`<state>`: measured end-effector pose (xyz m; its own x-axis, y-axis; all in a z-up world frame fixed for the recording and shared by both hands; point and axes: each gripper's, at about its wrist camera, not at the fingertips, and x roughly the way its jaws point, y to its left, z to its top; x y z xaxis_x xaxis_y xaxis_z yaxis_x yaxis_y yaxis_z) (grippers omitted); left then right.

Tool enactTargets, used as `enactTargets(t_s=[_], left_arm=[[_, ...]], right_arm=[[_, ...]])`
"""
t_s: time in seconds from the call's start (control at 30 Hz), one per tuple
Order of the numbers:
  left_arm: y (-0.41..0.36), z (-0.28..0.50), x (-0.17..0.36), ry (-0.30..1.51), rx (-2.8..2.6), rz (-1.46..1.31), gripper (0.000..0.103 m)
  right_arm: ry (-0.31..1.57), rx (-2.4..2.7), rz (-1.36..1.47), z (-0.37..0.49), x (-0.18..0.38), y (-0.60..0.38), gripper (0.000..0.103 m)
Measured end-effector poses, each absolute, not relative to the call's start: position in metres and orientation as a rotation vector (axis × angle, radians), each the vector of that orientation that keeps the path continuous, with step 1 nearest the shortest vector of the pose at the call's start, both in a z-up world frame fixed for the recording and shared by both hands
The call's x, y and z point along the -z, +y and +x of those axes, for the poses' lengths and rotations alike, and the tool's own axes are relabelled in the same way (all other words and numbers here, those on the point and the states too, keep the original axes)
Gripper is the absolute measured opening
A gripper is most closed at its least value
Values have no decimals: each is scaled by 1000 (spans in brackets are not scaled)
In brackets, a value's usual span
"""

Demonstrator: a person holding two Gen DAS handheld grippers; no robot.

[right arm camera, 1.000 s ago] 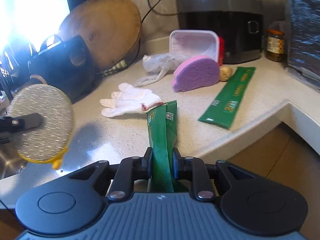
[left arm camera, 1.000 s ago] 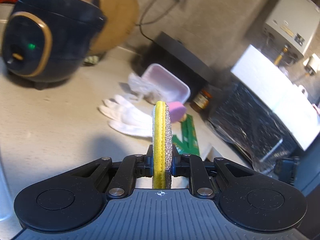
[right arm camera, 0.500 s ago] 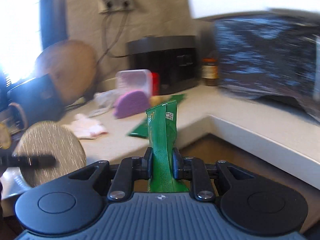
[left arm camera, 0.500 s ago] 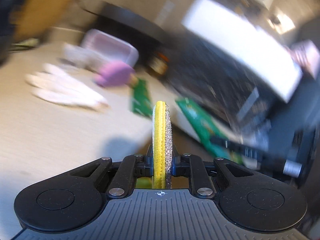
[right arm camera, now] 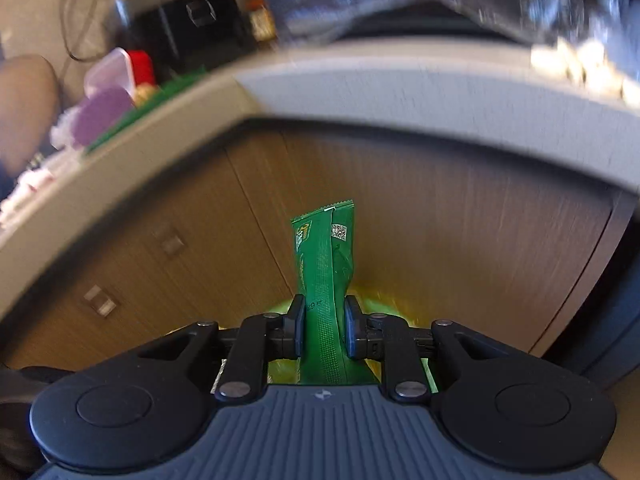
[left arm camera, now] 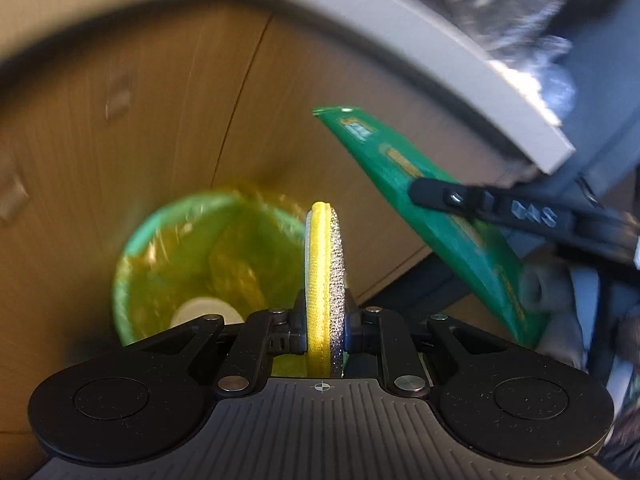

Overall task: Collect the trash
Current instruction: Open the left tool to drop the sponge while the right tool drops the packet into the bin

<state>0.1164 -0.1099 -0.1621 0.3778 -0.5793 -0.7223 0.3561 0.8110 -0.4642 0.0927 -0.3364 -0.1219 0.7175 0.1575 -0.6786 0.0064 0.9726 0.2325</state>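
In the left wrist view, a green bin point(left arm camera: 132, 280) lined with a yellowish bag sits low on the left, in front of wooden cabinet doors point(left arm camera: 160, 120), with a pale round thing lying at its bottom. Just right of the bin's opening, the left gripper point(left arm camera: 325, 326) is clenched on a round scouring pad point(left arm camera: 326, 276), yellow on one face and silvery mesh on the other. The pad stands on edge between the pads of the two fingers and rises straight up from them, its top overlapping the bin's far rim. Further right, a green wrapper point(left arm camera: 404, 184) slants up and to the left, held near its lower end by the right gripper point(left arm camera: 448, 200), whose dark finger crosses it. Above, the pale countertop edge point(left arm camera: 420, 40) curves across the frame.

In the right wrist view, blurred clutter lies on the countertop point(right arm camera: 360, 80) at far left. At centre, the right gripper point(right arm camera: 324, 328) pinches the green wrapper point(right arm camera: 326, 264), which stands upright from the closed fingers against the cabinet doors point(right arm camera: 440, 208). The bin's yellow-green rim point(right arm camera: 384, 296) peeks out just behind the fingers.
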Motion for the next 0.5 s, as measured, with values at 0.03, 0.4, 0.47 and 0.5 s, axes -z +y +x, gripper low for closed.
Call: enactTargets(t_s=[0.03, 0.4, 0.47, 0.5], left_arm=[[-110, 123, 173, 1039, 588, -259, 18], [-138, 192, 316, 1340, 385, -270, 21], [-146, 205, 338, 1362, 345, -268, 21], [-150, 211, 350, 1383, 338, -263, 21]], right_arm=[[778, -83, 231, 96, 129, -339, 19], [896, -109, 278, 127, 199, -350, 19], [895, -123, 302, 128, 204, -356, 19], [902, -128, 313, 129, 207, -359, 19]])
